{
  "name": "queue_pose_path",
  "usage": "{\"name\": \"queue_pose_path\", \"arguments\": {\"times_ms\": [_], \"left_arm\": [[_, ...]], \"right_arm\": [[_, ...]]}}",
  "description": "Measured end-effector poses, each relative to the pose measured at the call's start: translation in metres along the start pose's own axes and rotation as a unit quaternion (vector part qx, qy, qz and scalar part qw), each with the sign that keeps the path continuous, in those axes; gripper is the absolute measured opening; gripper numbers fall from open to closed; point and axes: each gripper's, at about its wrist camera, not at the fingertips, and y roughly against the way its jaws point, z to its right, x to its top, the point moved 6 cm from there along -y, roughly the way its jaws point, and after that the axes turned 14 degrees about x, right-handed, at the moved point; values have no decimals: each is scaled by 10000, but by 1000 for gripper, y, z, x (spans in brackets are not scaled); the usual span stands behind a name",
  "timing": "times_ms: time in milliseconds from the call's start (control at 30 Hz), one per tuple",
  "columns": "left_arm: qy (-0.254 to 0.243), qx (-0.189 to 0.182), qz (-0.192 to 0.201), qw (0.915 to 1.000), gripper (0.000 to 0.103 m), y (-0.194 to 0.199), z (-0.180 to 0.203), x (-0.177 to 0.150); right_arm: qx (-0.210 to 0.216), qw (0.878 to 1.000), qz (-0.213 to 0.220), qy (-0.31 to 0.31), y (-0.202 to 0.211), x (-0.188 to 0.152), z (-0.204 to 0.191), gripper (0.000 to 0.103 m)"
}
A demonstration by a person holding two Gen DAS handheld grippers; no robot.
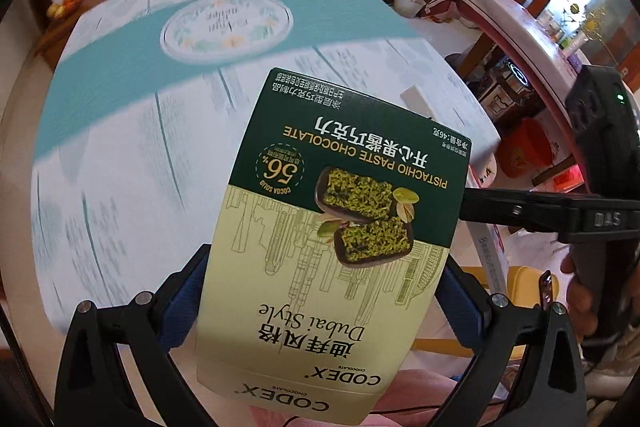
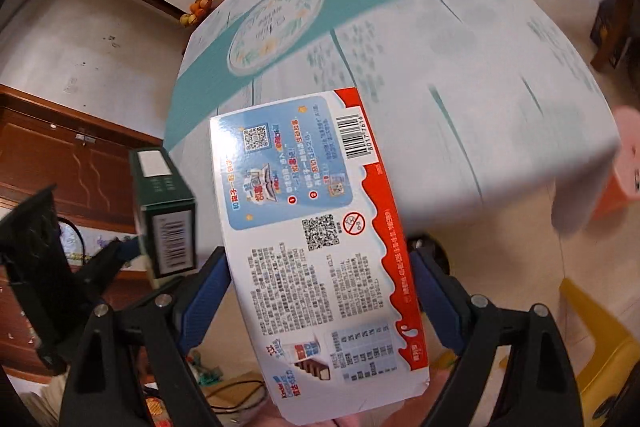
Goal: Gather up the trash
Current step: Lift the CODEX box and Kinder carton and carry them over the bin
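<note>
Trash here is two empty-looking cartons, both lifted clear of the table [image 1: 120, 163], whose pale cloth with a teal band and a round printed emblem fills the background of both wrist views. No bin shows in either picture, so where the cartons should go cannot be told from here.

The white-and-red carton [image 2: 316, 247] is the larger. It sits flat between the blue pads of the right gripper [image 2: 320, 291], gripped across its width near the end closest to the camera, while its barcode end reaches out toward the table's near edge. The pads press on both long sides, so the gripper is narrowed onto it.

The green chocolate carton [image 1: 340, 227] is smaller and held the same way by the left gripper [image 1: 320, 295], pads closed against its two long sides, its dark green end pointing over the table. In the right wrist view this carton [image 2: 166, 215] hangs just beside the white one, apart from it, off the table's left edge.

My judgement is that the step is carrying both to a bin. To do it well, keep both grips firm, since thin card can bow and slip. Hold the cartons apart so they do not knock. The blurred cloth suggests quick motion, though that is hard to confirm; slowing before release would help each one drop cleanly.
</note>
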Motion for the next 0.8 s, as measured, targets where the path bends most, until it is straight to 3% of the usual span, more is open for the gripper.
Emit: {"name": "queue_pose_path", "arguments": {"times_ms": [200,433,600,800], "left_arm": [[136,32,-358,9993,100,4,40,-67],[302,102,-914,9953,100,-15,54,-123],[424,120,-1305,9905,101,-60,55,-149],[478,23,-1516,9873,101,-148,55,-156]], "right_arm": [[295,9978,-212,-554,10,-64,23,89],[487,9883,-540,-1337,-19,-118,61,89],[477,9775,-572,-1973,-51,-136,103,89],[301,9606,-394,-2735,-99,-151,179,89]]}}
